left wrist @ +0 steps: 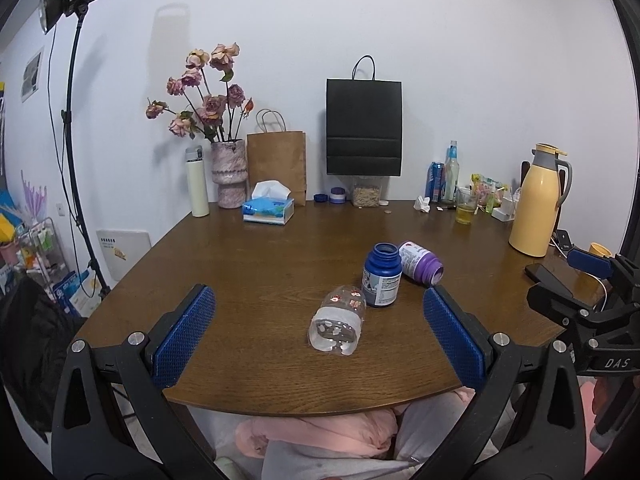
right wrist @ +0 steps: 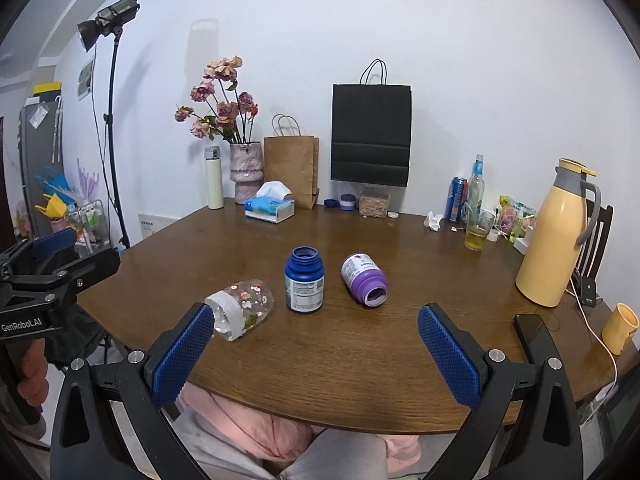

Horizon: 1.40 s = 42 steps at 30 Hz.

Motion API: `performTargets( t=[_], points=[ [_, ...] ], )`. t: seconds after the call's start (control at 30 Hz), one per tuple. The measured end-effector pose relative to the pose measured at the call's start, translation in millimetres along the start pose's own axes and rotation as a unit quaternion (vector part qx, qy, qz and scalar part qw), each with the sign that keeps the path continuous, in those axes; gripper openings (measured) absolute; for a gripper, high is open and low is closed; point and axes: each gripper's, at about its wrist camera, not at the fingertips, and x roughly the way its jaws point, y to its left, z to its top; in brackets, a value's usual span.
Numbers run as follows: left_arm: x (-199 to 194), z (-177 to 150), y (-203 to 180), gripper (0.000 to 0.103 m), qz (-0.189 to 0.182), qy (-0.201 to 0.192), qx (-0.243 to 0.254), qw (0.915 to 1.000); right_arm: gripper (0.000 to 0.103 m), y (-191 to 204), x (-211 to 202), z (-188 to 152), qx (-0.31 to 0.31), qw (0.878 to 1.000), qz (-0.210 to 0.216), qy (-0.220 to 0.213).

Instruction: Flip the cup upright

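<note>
Brown wood grain covers a large table (left wrist: 248, 264) that fills the middle of both views, its near edge curving just in front of the cameras. Behind it stands a pale wall with a black paper bag (left wrist: 363, 127) propped against it and a smaller brown paper bag (left wrist: 277, 164) to its left. At the table's right end stands a tall yellow thermos jug (left wrist: 536, 204) with a grey handle. Left of the brown bag sits a pink vase of dried roses (left wrist: 228, 174), with a slim white flask (left wrist: 197, 182) beside it and a blue tissue box (left wrist: 268, 209) in front.

Nearer the cameras, the left gripper (left wrist: 319, 334) is held low over the near table edge, its two blue-padded fingers spread wide with nothing between them. The right gripper (right wrist: 316, 354) is held the same way, jaws wide apart and holding nothing.

Three small containers lie in the middle of the table. A clear glass cup (left wrist: 338, 320) with a floral print lies on its side, its open mouth facing the near edge; it sits between the left gripper's fingers in view but ahead of them, untouched. Just behind and to its right, a dark blue bottle (left wrist: 381, 275) stands upright with no cap. Right of that, a purple bottle (left wrist: 420, 262) lies tipped over, mouth facing the near right.
</note>
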Motion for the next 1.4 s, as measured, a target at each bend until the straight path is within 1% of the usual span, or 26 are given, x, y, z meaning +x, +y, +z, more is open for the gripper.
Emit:
performTargets(
  t=[0.53,1.0,1.17,1.4],
  points=[
    [3.5,-1.4,-0.9,0.103,0.004,0.005,0.002,1.0000,0.103,-4.6,1.6,3.7,0.007,1.000,-0.008,-0.001],
    [3.0,-1.5,1.1,0.103,0.006,0.009,-0.001,0.9999,0.103,-6.9,1.3,-4.2,0.010,1.000,-0.008,-0.001],
    [3.1,-2.1,1.0,0.103,0.006,0.010,-0.001,0.9999,0.103,-6.6,1.2,-4.2,0.006,1.000,-0.019,-0.005],
    [4.4,-1.7,0.7,0.103,0.004,0.011,-0.003,0.9999,0.103,-9.9,1.8,-5.1,0.011,1.000,-0.016,-0.004]
  ],
)
